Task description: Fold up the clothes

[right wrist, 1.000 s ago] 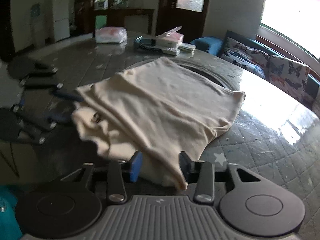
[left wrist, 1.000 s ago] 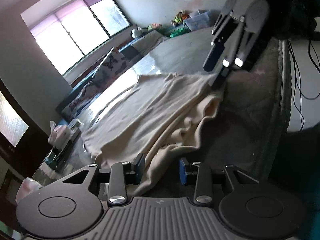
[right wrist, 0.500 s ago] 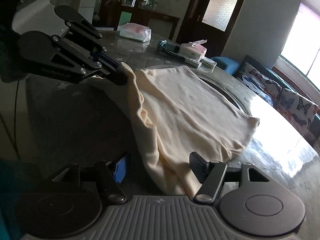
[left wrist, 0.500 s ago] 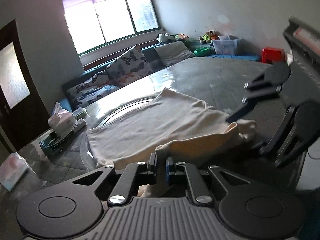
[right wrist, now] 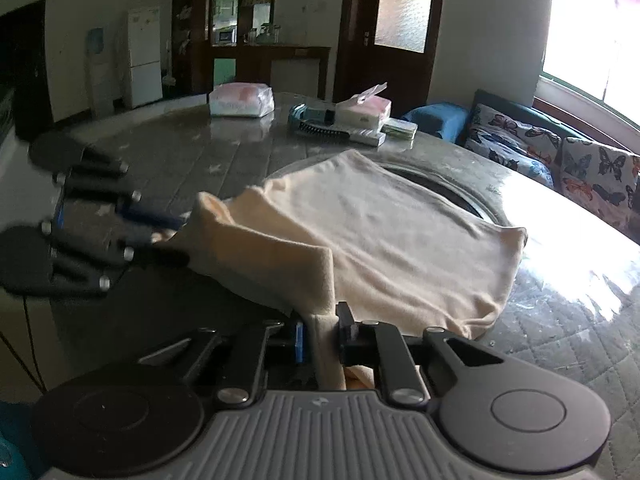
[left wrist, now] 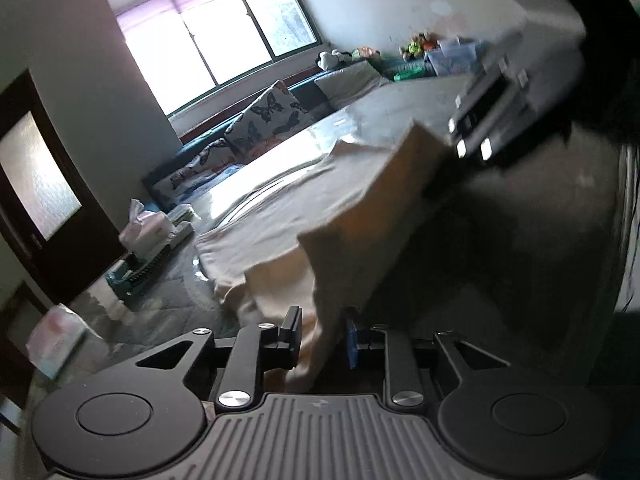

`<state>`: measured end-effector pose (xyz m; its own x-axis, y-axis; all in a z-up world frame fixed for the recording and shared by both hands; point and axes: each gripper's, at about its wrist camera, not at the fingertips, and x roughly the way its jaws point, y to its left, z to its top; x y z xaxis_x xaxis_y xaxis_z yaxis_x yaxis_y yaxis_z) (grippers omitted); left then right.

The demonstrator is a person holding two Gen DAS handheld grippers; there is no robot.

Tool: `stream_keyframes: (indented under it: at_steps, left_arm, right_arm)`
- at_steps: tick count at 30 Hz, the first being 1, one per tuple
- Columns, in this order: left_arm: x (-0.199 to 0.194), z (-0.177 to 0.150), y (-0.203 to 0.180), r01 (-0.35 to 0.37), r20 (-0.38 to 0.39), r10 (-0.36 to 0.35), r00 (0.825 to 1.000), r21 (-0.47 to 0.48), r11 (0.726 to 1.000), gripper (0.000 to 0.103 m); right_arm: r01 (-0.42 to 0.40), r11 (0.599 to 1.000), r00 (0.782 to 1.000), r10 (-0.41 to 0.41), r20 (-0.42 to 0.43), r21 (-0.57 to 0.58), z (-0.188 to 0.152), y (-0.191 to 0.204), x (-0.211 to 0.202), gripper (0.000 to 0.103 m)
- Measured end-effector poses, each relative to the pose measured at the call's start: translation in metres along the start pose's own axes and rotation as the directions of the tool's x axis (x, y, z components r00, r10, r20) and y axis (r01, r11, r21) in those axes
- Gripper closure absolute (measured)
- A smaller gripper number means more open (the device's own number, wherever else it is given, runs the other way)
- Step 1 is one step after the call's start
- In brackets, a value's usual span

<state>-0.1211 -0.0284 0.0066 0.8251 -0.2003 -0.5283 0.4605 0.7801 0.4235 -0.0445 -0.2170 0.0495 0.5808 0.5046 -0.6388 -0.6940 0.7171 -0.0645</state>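
Observation:
A cream garment [left wrist: 304,204] [right wrist: 380,232] lies on the grey quilted table [right wrist: 560,340], and its near edge is lifted and stretched between my two grippers. My left gripper [left wrist: 322,328] has a bunch of the fabric between its pads. Its jaws are opening, and the cloth still fills the gap. From the right wrist view the left gripper [right wrist: 172,236] sits at the garment's left corner. My right gripper [right wrist: 322,320] is closing, with the hem pinched between its pads. It appears blurred at the cloth's far corner [left wrist: 448,160].
A tissue box [right wrist: 362,112], a brush tray [right wrist: 316,124] and a pink pack [right wrist: 242,100] sit at the table's far side. A sofa with butterfly cushions [right wrist: 560,152] runs under the window. Cables [left wrist: 630,216] hang past the table's edge.
The right jaws have come together on the hem. The garment's near edge has risen off the table into a taut fold between the grippers. The left jaws stand wider than half a second ago.

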Motion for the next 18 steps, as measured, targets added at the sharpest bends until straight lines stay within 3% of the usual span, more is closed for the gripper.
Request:
stream_keyframes:
  at_steps: [4,5,6,18]
  left_arm:
    - [0.005,-0.005,-0.007,-0.045,-0.004,0.046,0.999,0.071,0.996,0.082]
    - [0.006,-0.006,-0.008,-0.049,-0.004,0.050,0.999,0.086,0.995,0.085]
    - [0.005,-0.006,-0.007,-0.045,-0.007,0.046,0.999,0.081,0.996,0.095]
    - [-0.053,0.017,0.004,0.056,0.046,-0.056,0.997,-0.008,0.998,0.098]
  right_arm:
    - [0.009,1.000,1.000,-0.010,0.012,0.016,0.002,0.000,-0.002,0.092]
    - [0.013,1.000,1.000,-0.013,0.014,0.019,0.002,0.000,-0.002,0.092]
    - [0.017,1.000,1.000,-0.017,0.017,0.023,0.002,0.001,-0.003,0.092]
    - [0.026,1.000,0.997,-0.026,0.079,0.003,-0.004,0.013,-0.054,0.093]
